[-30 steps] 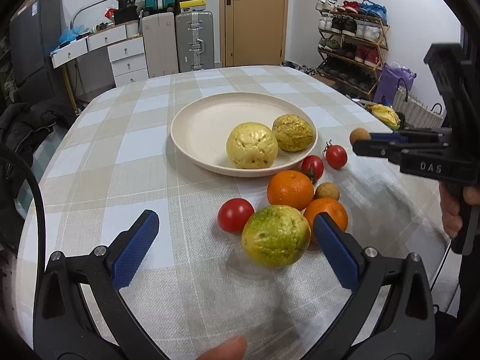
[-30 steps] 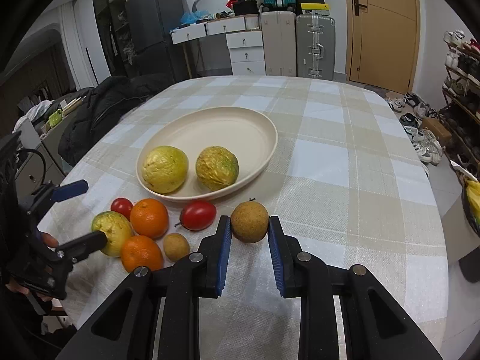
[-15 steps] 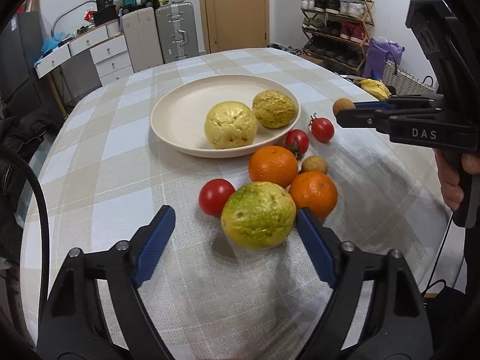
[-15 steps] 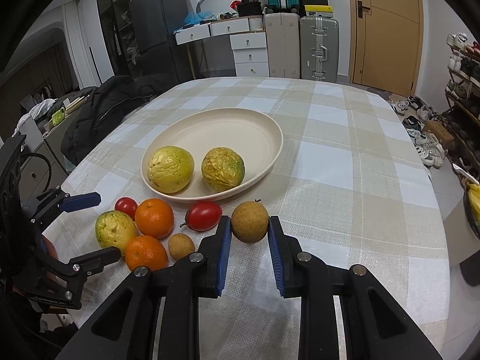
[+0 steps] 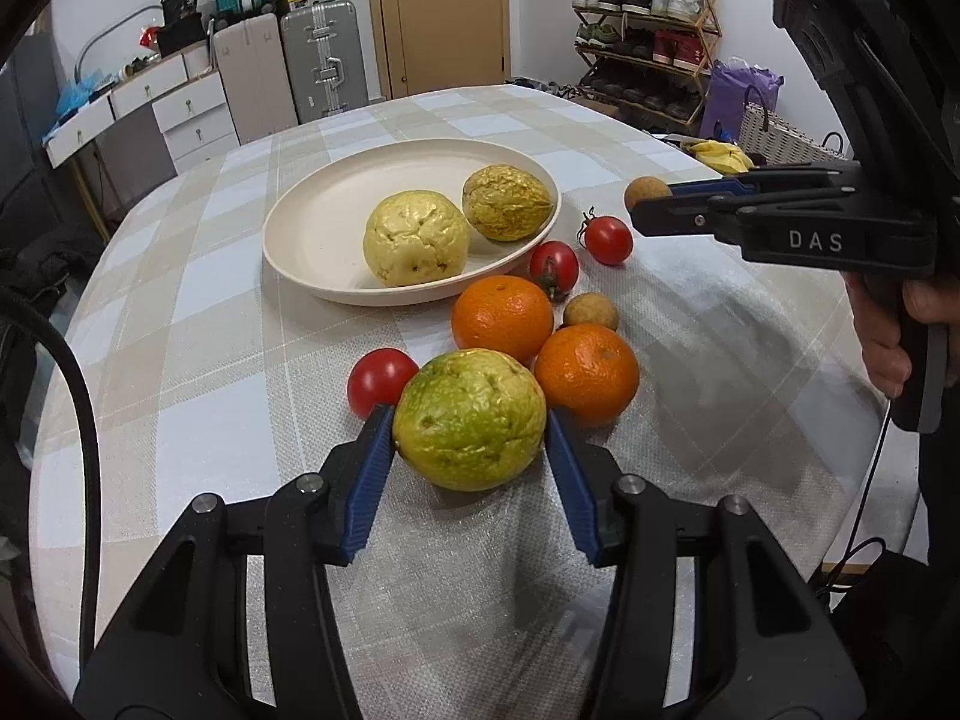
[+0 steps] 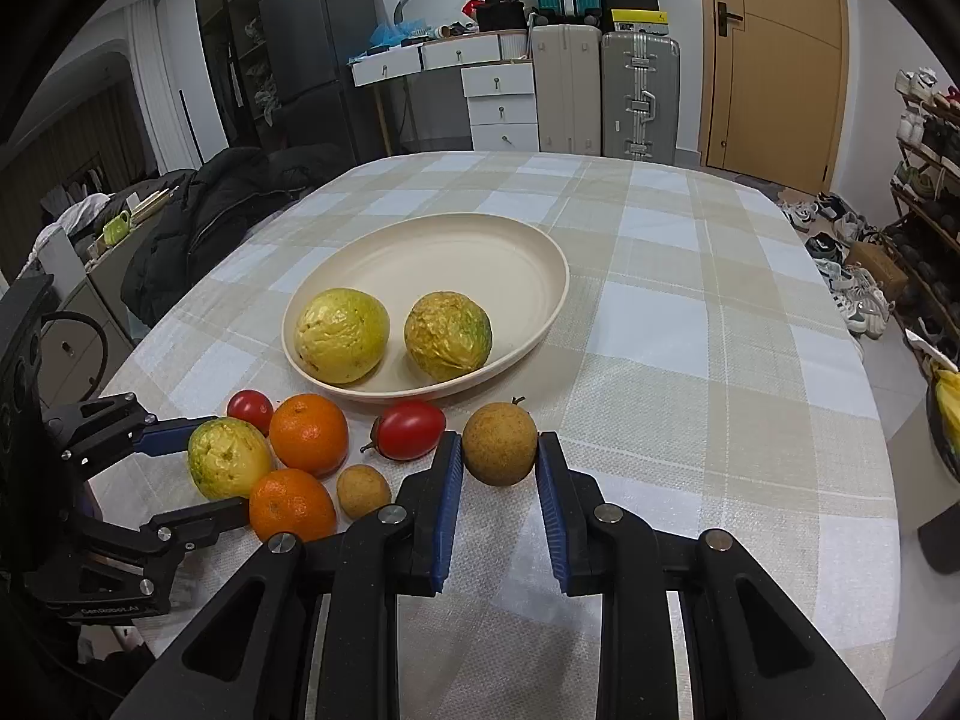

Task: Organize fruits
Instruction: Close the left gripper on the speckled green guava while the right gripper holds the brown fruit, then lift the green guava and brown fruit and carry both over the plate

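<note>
Green-yellow fruit (image 5: 471, 418) now pinched in left gripper (image 5: 470, 420), jaws just closing from wide; right gripper (image 6: 499, 450) still clamping small brown fruit (image 6: 499, 443).

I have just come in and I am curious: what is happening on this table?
A person sorts fruit with two hand-held grippers. The left gripper has just been closing around a green-yellow fruit; the right gripper holds a small brown fruit. Two yellow fruits lie in the plate; oranges and tomatoes wait beside it.
</note>
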`<state>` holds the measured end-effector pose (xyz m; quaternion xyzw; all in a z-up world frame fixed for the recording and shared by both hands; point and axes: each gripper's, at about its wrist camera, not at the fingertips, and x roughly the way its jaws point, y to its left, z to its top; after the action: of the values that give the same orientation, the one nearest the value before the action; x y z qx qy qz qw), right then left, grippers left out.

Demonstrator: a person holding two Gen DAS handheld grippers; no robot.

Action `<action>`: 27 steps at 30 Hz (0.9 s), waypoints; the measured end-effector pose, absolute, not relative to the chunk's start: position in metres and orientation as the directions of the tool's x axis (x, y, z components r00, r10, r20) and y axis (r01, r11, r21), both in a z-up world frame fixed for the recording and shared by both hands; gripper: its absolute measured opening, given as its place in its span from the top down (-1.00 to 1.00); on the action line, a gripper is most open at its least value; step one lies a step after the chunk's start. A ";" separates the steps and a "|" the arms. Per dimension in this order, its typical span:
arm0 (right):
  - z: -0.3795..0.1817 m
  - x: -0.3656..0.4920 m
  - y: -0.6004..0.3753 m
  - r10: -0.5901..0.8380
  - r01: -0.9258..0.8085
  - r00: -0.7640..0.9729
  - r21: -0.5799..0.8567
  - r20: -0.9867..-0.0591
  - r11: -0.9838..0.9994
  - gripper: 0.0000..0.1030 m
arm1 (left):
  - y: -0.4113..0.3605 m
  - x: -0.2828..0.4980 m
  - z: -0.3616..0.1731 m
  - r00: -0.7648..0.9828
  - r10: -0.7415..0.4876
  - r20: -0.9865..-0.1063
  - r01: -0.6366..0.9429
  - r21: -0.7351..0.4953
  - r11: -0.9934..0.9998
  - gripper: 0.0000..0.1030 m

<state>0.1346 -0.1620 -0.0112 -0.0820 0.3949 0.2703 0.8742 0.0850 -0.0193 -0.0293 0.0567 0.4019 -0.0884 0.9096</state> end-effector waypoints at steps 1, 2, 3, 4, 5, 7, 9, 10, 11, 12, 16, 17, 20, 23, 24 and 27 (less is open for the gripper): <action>-0.011 0.135 -0.162 0.409 -0.538 0.541 0.071 -0.735 0.840 0.51 | -0.019 0.085 -0.029 0.662 -0.115 -0.741 0.207 0.032 0.978 0.06; -0.011 0.134 -0.162 0.409 -0.539 0.543 0.069 -0.734 0.840 0.51 | -0.019 0.085 -0.029 0.661 -0.118 -0.741 0.206 0.029 0.978 0.06; -0.011 0.134 -0.162 0.409 -0.539 0.543 0.069 -0.734 0.840 0.51 | -0.019 0.084 -0.029 0.662 -0.124 -0.739 0.208 0.023 0.978 0.06; -0.011 0.135 -0.162 0.409 -0.540 0.541 0.070 -0.735 0.839 0.51 | -0.019 0.084 -0.029 0.663 -0.126 -0.738 0.208 0.020 0.978 0.07; -0.012 0.134 -0.161 0.409 -0.540 0.541 0.069 -0.735 0.839 0.51 | -0.018 0.084 -0.028 0.666 -0.126 -0.736 0.206 0.019 0.978 0.07; -0.011 0.134 -0.161 0.411 -0.542 0.541 0.069 -0.734 0.838 0.51 | -0.017 0.083 -0.026 0.672 -0.131 -0.729 0.205 0.013 0.979 0.07; -0.012 0.134 -0.160 0.412 -0.544 0.541 0.068 -0.733 0.836 0.51 | -0.016 0.082 -0.024 0.679 -0.137 -0.721 0.205 0.008 0.979 0.07; -0.012 0.133 -0.160 0.414 -0.546 0.540 0.069 -0.733 0.835 0.51 | -0.016 0.082 -0.022 0.684 -0.137 -0.717 0.204 0.007 0.979 0.07; -0.011 0.133 -0.159 0.415 -0.548 0.540 0.068 -0.732 0.834 0.51 | -0.015 0.081 -0.021 0.688 -0.138 -0.713 0.202 0.005 0.979 0.07; -0.011 0.133 -0.159 0.415 -0.549 0.541 0.067 -0.731 0.833 0.51 | -0.013 0.081 -0.019 0.691 -0.142 -0.708 0.200 -0.001 0.980 0.07; -0.011 0.130 -0.157 0.423 -0.556 0.541 0.068 -0.727 0.828 0.51 | -0.006 0.080 -0.012 0.709 -0.144 -0.690 0.176 -0.025 0.984 0.07; -0.010 0.129 -0.157 0.430 -0.561 0.541 0.072 -0.723 0.825 0.51 | -0.004 0.080 -0.010 0.714 -0.142 -0.685 0.170 -0.027 0.985 0.07; -0.009 0.129 -0.157 0.432 -0.561 0.542 0.072 -0.721 0.825 0.51 | 0.002 0.079 -0.005 0.728 -0.140 -0.671 0.153 -0.041 0.987 0.07; -0.010 0.129 -0.156 0.435 -0.562 0.544 0.073 -0.718 0.824 0.51 | 0.004 0.078 -0.001 0.740 -0.132 -0.659 0.143 -0.039 0.989 0.07; -0.009 0.128 -0.156 0.438 -0.563 0.543 0.076 -0.716 0.823 0.51 | 0.005 0.077 0.000 0.743 -0.129 -0.656 0.139 -0.038 0.990 0.07; -0.009 0.127 -0.154 0.444 -0.569 0.544 0.076 -0.712 0.819 0.51 | 0.007 0.076 0.003 0.751 -0.130 -0.647 0.134 -0.045 0.990 0.07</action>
<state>0.1271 -0.1541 -0.0086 -0.0823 0.3797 0.2897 0.8747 0.0760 0.0070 0.0032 0.0022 0.3455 -0.0706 0.9358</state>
